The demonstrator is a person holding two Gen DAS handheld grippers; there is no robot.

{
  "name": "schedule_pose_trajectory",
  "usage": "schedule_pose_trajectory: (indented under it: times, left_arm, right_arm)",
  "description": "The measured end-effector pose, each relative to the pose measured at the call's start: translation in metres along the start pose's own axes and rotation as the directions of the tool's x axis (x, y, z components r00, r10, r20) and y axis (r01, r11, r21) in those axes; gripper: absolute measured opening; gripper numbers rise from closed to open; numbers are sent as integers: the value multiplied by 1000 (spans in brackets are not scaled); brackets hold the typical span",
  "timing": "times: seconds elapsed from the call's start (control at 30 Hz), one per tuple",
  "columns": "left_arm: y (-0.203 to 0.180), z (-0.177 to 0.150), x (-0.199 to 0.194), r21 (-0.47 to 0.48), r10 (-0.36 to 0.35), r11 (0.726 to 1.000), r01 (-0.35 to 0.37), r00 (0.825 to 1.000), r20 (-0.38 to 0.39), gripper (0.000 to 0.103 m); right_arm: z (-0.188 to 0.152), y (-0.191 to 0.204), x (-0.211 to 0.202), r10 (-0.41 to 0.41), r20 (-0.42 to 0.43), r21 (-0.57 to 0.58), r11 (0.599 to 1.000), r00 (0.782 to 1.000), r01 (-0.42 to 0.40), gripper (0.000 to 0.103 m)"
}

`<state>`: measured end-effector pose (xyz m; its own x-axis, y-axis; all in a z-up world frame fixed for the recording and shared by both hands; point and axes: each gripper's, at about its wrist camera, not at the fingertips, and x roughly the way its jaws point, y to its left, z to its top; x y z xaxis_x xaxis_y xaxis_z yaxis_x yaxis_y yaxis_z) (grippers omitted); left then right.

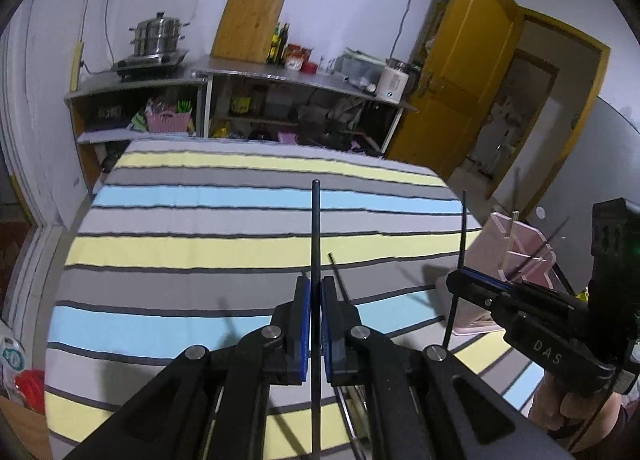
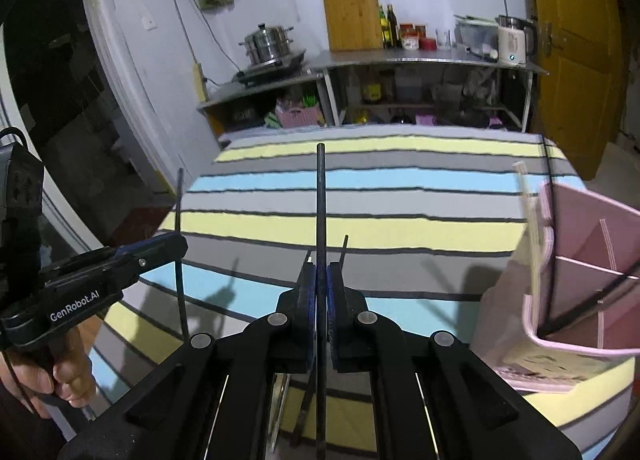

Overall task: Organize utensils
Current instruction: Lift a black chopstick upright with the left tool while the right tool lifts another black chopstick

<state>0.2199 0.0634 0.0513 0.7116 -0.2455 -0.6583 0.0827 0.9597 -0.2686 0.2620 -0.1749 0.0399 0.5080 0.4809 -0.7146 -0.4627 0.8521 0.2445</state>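
My left gripper point(image 1: 316, 292) is shut on a black chopstick point(image 1: 316, 227) that stands upright above the striped tablecloth point(image 1: 240, 236). My right gripper point(image 2: 321, 280) is shut on another black chopstick point(image 2: 320, 195), also upright. Each gripper shows in the other's view: the right one point(image 1: 460, 278) at the right with its chopstick point(image 1: 462, 227), the left one point(image 2: 176, 240) at the left with its chopstick point(image 2: 180, 203). A pink divided utensil holder point(image 2: 580, 280) stands at the right of the table with several chopsticks inside; it also shows in the left wrist view point(image 1: 520, 248).
More utensils lie on the table under the grippers, mostly hidden. Behind the table stands a steel shelf unit point(image 1: 280, 75) with a steamer pot point(image 1: 158, 35), a cutting board point(image 1: 248, 25) and bottles. A yellow door point(image 1: 464, 71) is open at the right.
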Motion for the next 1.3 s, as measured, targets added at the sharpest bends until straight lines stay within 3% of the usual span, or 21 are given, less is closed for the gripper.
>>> schedule_pose_trajectory:
  times: [0.7,1.07,1.3]
  left_arm:
    - [-57,6,-77,80,-69,995,63,995,78,5]
    - [-112,-12,-56,121,-160,980,160,987,-5,5]
    - [-152,1,-42,143,-220,965,220,975,-21,5]
  right_arm:
    - [-6,-12,-95,3,149,47,999,989,-10,5]
    - [-25,-44,-128,-36,168,103,994,985,19,5]
    - [-26,-73,-150,-86,195,156,986,977,55,5]
